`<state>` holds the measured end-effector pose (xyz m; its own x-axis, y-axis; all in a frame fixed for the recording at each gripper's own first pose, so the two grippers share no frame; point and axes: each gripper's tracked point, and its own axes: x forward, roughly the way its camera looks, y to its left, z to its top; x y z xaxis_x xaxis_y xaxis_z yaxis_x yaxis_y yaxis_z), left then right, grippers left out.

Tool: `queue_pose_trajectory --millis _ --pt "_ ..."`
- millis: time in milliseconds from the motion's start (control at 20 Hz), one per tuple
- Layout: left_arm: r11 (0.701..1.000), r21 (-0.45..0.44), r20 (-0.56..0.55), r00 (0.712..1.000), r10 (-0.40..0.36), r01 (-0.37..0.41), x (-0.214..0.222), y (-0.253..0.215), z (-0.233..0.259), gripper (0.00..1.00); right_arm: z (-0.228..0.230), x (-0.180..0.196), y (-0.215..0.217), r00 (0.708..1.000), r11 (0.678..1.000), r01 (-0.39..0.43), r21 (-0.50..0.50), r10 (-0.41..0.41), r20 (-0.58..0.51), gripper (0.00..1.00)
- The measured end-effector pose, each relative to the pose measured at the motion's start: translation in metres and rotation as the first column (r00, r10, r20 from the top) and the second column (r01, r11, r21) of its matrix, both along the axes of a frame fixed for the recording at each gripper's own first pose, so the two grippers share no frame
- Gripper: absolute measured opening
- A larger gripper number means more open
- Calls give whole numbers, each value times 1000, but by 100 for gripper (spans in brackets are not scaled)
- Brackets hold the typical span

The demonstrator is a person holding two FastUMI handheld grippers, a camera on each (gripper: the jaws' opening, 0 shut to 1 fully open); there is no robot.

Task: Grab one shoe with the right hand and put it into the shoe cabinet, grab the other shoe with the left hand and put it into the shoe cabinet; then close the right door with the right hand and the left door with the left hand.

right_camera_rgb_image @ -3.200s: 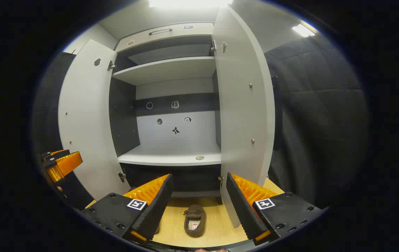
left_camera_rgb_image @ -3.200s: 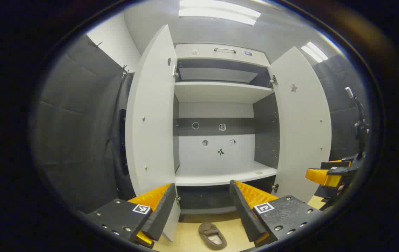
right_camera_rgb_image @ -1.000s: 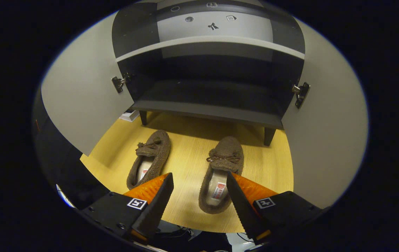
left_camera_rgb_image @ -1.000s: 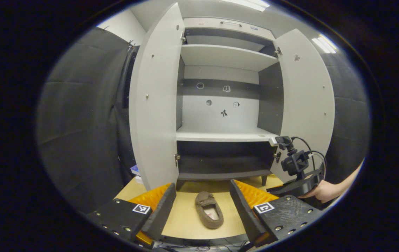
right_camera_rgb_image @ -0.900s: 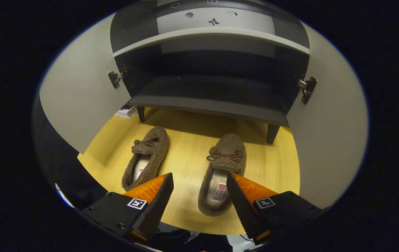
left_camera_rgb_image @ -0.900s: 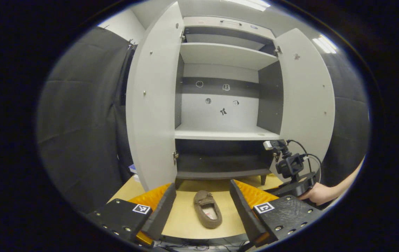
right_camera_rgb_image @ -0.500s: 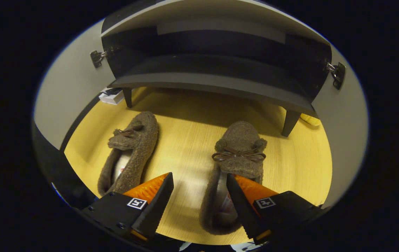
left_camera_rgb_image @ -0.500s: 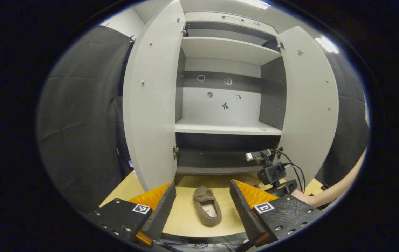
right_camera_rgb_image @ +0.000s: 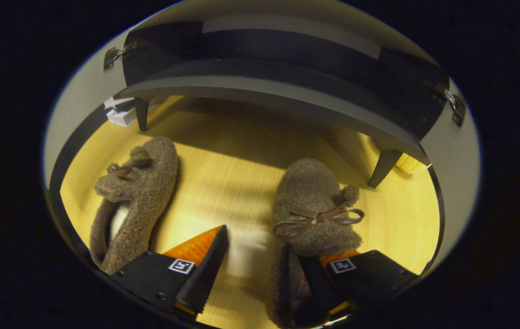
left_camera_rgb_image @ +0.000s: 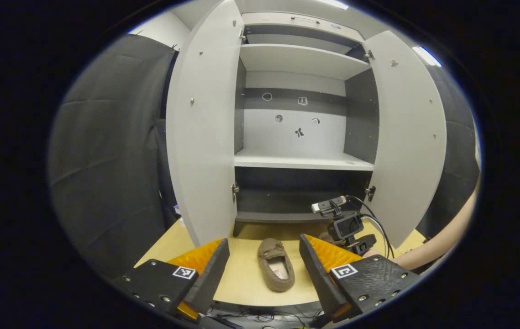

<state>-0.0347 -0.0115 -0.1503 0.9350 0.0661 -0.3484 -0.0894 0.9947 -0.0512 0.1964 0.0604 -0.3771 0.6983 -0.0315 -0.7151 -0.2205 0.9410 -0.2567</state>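
Two brown fuzzy slippers with bows lie on the wooden floor before the open shoe cabinet (left_camera_rgb_image: 303, 161). In the right gripper view the right shoe (right_camera_rgb_image: 311, 196) is close up; my right gripper (right_camera_rgb_image: 262, 244) is open astride its near side wall, one finger down in the shoe's opening under the bow, the other over bare floor. The left shoe (right_camera_rgb_image: 137, 192) lies apart to the left. In the left gripper view my left gripper (left_camera_rgb_image: 263, 244) hangs open above the floor, well back from the left shoe (left_camera_rgb_image: 277, 273). The right gripper (left_camera_rgb_image: 349, 228) shows low by the floor.
Both cabinet doors stand wide open, the left door (left_camera_rgb_image: 200, 137) and the right door (left_camera_rgb_image: 410, 137). The dark bottom shelf (right_camera_rgb_image: 264, 89) sits on short legs (right_camera_rgb_image: 385, 167). A white box (right_camera_rgb_image: 120, 113) lies by the cabinet's left leg. A person's forearm (left_camera_rgb_image: 428, 253) reaches in from the right.
My right gripper has dropped and moved forward onto the right shoe, one finger now inside its opening. The left gripper has barely shifted and stays open.
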Motion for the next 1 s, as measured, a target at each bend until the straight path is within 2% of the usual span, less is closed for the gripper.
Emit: queue_pose_trajectory --millis 50,100,200,250,300,350,450,700,900,950,1000 --pt "1000 0 2 1000 1 -1 1 0 0 90 3 4 -11 999 998 24 -62 -23 23 82" --pt "1000 0 3 1000 2 -2 1 -1 -1 90 4 5 -18 999 994 32 -106 -28 37 61" --pt "1000 2 7 1000 1 -1 1 -3 0 90 4 3 -17 999 990 -6 -144 12 41 19" --pt "1000 4 11 1000 -1 1 1 -5 2 90 5 3 -17 999 987 -28 -159 35 41 22" --pt "1000 5 15 1000 -5 5 0 -7 4 90 7 3 -15 997 987 -58 -152 65 40 19" --pt "1000 7 20 1000 -9 8 0 -8 6 90 7 -1 -13 996 990 -83 -118 85 14 11" --pt "1000 11 29 999 -15 14 -2 -11 9 90 10 -8 -15 995 995 -92 -35 91 -28 1" --pt "998 41 38 998 -44 42 -4 -13 11 91 39 -26 -26 999 997 -36 72 38 -24 2" --pt "995 38 44 994 -98 97 1 -17 8 90 66 -47 -27 999 993 -38 112 38 2 2" --pt "993 40 47 992 -116 114 4 -19 8 90 76 -52 -25 999 990 -38 135 37 9 0" --pt "990 55 53 990 -134 131 6 -20 9 90 91 -58 -19 999 983 -41 178 34 39 2"
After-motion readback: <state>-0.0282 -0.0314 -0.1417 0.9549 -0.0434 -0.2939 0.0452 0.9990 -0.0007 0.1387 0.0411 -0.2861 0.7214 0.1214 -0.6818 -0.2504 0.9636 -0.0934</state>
